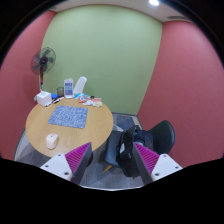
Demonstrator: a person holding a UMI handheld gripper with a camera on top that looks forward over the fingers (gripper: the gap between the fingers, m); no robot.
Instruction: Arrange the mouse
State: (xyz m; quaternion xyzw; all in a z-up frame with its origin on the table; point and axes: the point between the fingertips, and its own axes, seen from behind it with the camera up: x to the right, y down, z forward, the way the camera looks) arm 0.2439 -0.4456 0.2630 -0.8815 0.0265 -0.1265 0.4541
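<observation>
I see my gripper (pixel 111 160) held wide open, nothing between the fingers, high above the floor. White mouse (pixel 52 141) sits on the round wooden table (pixel 40 125), near its front edge, just beside the patterned mousepad (pixel 70 117), ahead of the left finger. Black chair (pixel 150 138) stands beyond the right finger.

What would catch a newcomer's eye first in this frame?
The round wooden table beyond the fingers, with a grey mat at its middle and a white mouse near its front edge. Behind it stands a black fan against red and green walls. The open gripper holds nothing; black chairs stand just ahead.
</observation>
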